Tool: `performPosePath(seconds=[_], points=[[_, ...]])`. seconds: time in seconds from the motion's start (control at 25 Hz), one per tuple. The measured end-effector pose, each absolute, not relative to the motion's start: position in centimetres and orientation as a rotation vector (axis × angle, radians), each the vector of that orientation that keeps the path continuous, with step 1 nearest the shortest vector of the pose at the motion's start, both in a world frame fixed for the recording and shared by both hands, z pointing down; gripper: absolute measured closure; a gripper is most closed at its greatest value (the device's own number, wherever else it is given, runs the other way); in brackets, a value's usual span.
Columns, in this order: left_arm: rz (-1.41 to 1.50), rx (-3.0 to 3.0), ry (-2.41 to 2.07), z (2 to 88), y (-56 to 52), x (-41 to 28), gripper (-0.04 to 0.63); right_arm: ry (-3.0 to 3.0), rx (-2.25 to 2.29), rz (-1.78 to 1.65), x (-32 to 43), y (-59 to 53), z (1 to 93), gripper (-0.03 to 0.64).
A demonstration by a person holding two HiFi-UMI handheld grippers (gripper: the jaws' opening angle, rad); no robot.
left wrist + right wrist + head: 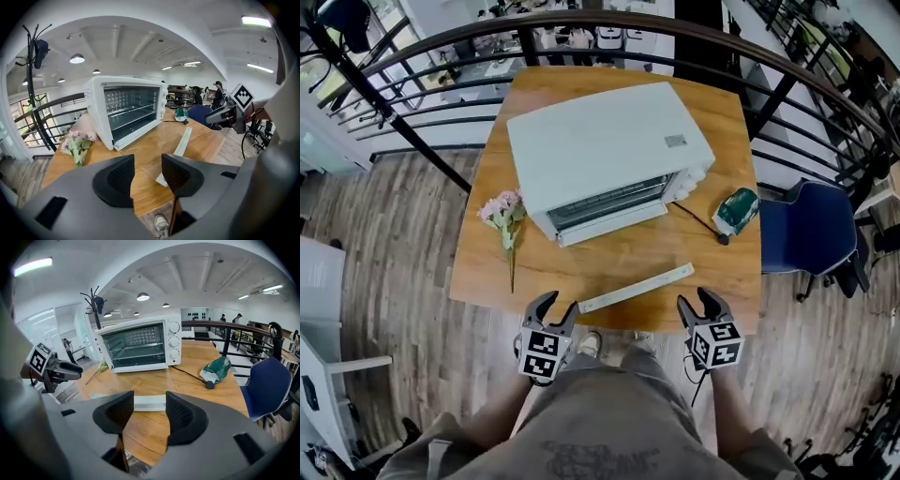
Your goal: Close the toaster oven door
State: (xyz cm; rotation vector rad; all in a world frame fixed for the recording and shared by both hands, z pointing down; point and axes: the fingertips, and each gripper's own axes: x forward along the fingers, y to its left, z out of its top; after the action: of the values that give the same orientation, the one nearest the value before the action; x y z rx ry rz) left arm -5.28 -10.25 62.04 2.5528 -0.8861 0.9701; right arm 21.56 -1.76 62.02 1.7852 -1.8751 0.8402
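A white toaster oven (605,150) stands at the middle of the wooden table (712,112), its front turned toward me. Wire racks show through that front (129,110), and a white lip runs along its bottom edge; whether the door is down or up I cannot tell. A long flat white strip (636,288) lies loose near the table's front edge. My left gripper (551,302) and right gripper (697,298) hover just off that edge, either side of the strip. Both are open and empty (147,161) (150,399).
A pink flower sprig (504,214) lies left of the oven. The black power cord (698,222) runs right to a plug beside a green pouch (736,210). A blue chair (811,230) stands at the right, and a dark railing (581,23) curves behind the table.
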Motion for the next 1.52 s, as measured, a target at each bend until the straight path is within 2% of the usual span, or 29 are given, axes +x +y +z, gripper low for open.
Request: performPosePath(seconds=[0.6,1.28,1.4,1.52], points=[[1.130,2.234,-1.123,69.2,-5.6,-4.9,0.397,-1.962,1.348,0.872,26.1,-3.9,71.3,0.408],[1.066,2.147,-1.134,73.1,-5.9,-3.2,0.397,-1.981,1.171,0.891,24.5,-5.9,74.5,0.410],[1.021,2.168,-1.136,72.2,-6.6,-2.7,0.397,-1.984,1.194,0.912,24.7,-6.0,73.9,0.423],[1.038,2.207,-1.130,71.3,-7.2,-2.3,0.399,-1.989,1.230,0.908,25.0,-6.5,72.8,0.464]])
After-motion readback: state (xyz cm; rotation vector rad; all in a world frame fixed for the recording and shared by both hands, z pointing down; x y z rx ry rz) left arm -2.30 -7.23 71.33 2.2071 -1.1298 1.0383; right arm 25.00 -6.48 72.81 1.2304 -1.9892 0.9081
